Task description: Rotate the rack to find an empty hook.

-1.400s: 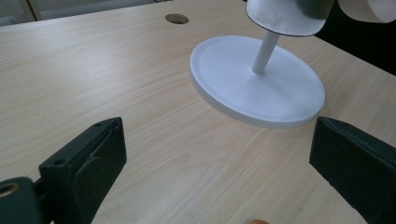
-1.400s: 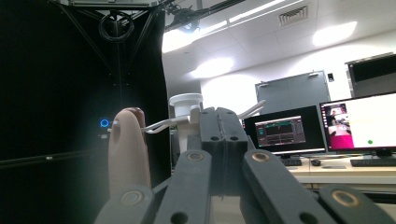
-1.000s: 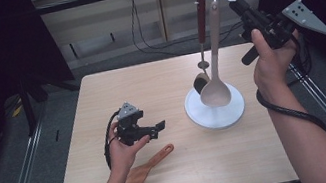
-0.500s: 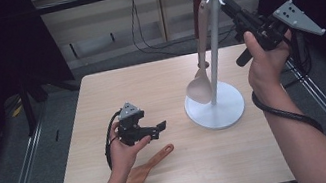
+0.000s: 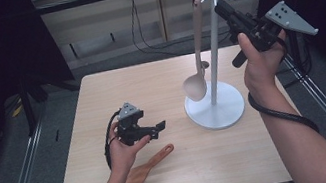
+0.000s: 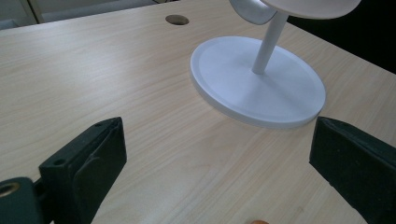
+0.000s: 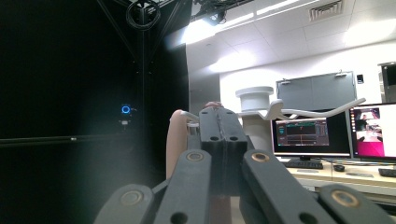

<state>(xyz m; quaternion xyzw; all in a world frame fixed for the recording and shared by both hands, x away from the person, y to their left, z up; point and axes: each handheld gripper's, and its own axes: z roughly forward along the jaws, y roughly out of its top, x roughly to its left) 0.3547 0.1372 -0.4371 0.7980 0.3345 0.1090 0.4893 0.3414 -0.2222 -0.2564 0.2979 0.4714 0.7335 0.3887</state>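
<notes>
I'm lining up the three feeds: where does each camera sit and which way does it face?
High view: above the table's near side, looking forward and down; both forearms, left gripper, right gripper.
Left gripper view: on that gripper, low over the table, facing the stand between open jaws.
Right gripper view: raised, level, shut jaws at the stand's top.
All share the stand.

Right gripper (image 7: 223, 119): black jaws closed | pale wooden handle top (image 7: 176, 140) just left of jaws | white pronged rack head (image 7: 261, 105) behind | lit computer monitors (image 7: 306, 133) beyond
</notes>
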